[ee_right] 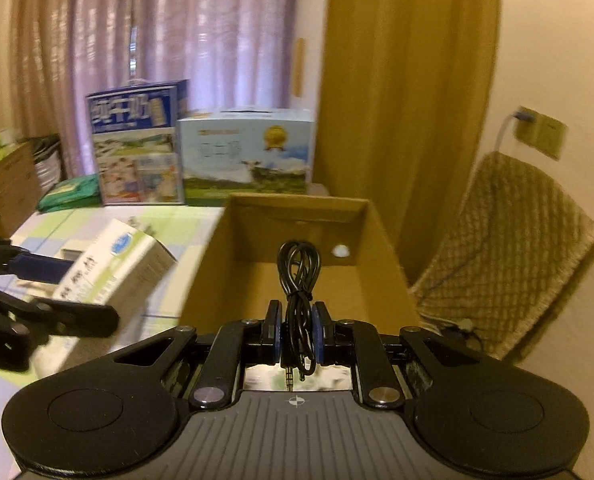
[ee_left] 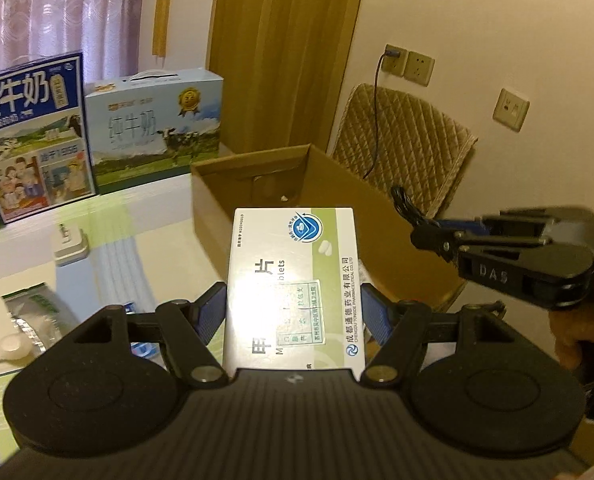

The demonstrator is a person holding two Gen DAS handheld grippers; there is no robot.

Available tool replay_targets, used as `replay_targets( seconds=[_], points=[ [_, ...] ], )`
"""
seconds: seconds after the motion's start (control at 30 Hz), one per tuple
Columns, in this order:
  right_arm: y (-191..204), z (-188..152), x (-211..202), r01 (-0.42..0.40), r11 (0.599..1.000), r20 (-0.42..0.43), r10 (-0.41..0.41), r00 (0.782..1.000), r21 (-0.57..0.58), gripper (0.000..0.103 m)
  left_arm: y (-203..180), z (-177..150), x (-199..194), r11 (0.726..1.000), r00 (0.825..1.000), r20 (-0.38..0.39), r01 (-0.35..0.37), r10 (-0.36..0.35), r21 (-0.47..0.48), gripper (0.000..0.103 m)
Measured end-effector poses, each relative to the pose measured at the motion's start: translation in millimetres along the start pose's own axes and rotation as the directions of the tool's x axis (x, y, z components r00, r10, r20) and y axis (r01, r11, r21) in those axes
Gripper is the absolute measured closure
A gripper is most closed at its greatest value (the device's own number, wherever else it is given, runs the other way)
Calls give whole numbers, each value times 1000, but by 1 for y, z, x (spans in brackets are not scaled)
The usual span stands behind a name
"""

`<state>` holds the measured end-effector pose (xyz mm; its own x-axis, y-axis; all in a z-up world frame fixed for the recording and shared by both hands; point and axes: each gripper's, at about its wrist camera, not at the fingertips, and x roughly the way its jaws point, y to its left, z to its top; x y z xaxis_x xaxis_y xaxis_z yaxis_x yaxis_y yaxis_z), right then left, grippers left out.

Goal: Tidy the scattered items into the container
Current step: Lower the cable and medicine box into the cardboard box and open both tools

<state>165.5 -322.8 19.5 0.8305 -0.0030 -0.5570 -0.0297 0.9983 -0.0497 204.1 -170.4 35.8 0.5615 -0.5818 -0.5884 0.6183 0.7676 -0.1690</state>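
Medicine box [ee_left: 293, 288], printed "CHENGDU TONGDE PHARMACEUTICAL", clamped flat in left gripper [ee_left: 293, 312]; black cable [ee_right: 299, 304] pinched by right gripper [ee_right: 297, 330], above cardboard box [ee_right: 233, 280].

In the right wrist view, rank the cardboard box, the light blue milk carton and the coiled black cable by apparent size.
1. cardboard box
2. light blue milk carton
3. coiled black cable, though it is nearest the camera, which inflates it.
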Motion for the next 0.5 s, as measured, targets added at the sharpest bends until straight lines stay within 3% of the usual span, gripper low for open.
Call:
replay_targets(
  seconds=[0.27,0.5],
  points=[
    [-34,-8,12,24,998,-27,-23,999,56,91,-23,21,37,998,998,16,60,-60,2,36],
    [-48,-13,25,30,997,-45,-27,999,77,91,-29,17,64,997,997,23,74,-74,-26,32]
  ],
)
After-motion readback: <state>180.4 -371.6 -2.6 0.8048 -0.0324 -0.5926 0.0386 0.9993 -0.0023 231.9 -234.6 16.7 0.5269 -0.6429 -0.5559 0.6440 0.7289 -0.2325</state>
